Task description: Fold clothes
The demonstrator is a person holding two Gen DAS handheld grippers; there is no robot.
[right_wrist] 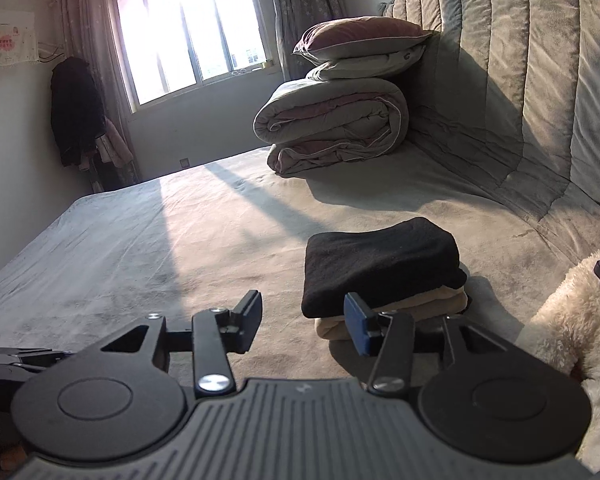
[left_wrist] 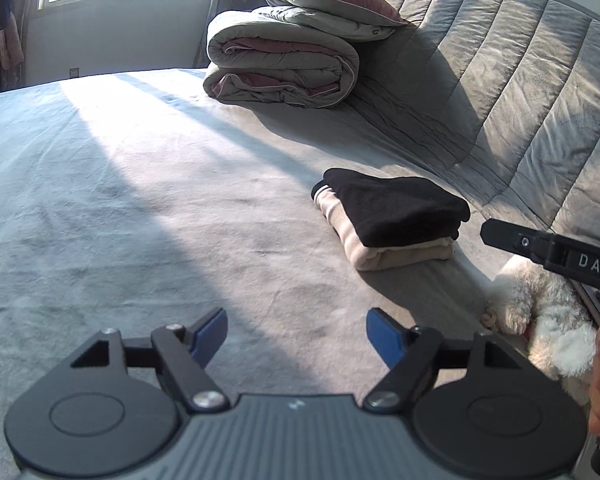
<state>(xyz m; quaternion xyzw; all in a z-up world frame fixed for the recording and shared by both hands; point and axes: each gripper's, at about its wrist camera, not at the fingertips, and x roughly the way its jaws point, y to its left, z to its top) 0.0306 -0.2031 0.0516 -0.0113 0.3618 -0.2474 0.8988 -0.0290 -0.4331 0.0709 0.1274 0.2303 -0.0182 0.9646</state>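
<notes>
Your folded black garment (right_wrist: 382, 270) lay on a beige one (right_wrist: 400, 314) on the bed (right_wrist: 140, 240), near the headboard (right_wrist: 540, 100). Both your left gripper (left_wrist: 296, 334) and right gripper (right_wrist: 302, 320) were spread, empty. Only the right view showed the hanging coat (right_wrist: 76, 112); the white plush toy (left_wrist: 540, 312) was cut off.

two folded garments (right_wrist: 380, 272) – two pillows (right_wrist: 360, 46), one quilt (right_wrist: 332, 124)

Harsh window (right_wrist: 192, 36) glare (fisheye-warped edges)

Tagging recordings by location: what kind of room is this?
Most likely a home bedroom: a wide grey-sheeted bed, a rolled grey-and-mauve quilt with stacked pillows against a padded grey headboard, and a curtained window.
</notes>
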